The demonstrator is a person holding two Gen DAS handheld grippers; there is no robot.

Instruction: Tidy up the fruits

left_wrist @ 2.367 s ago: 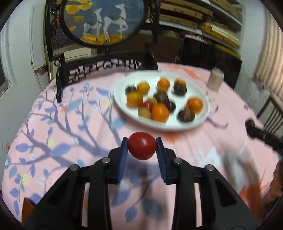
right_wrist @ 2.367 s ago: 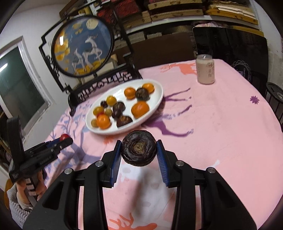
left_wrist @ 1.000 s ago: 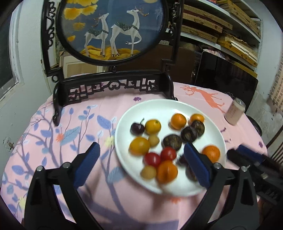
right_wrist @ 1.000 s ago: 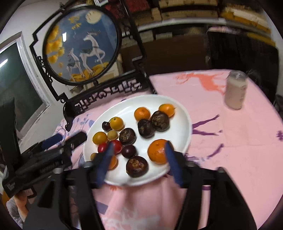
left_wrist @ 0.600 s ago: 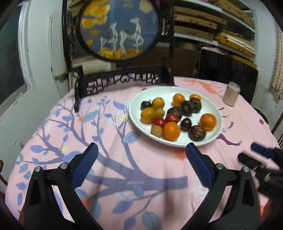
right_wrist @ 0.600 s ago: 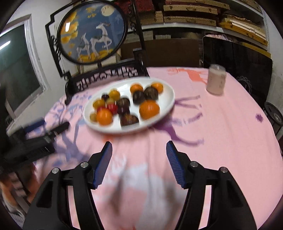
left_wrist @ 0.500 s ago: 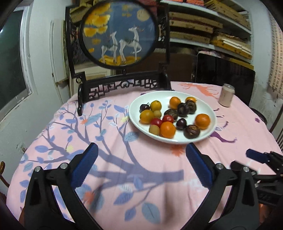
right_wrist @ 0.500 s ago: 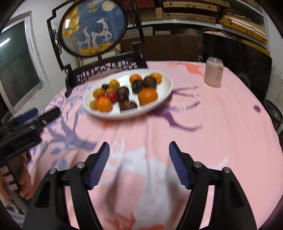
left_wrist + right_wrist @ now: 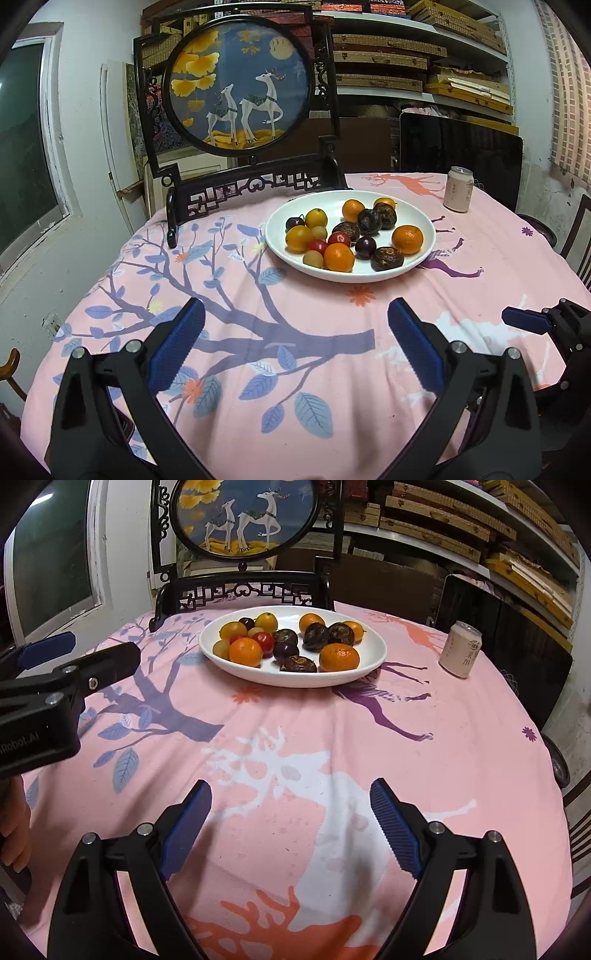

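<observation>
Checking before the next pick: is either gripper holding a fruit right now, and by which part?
Nothing is held. The left gripper and right gripper both stand open and empty over the tablecloth.

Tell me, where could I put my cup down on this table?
The pink tablecloth is bare between the white plate and the two open claws, left and right. There is also free cloth between the plate and the can. The plate itself is crowded with fruit, and the deer screen stands close behind it.
</observation>
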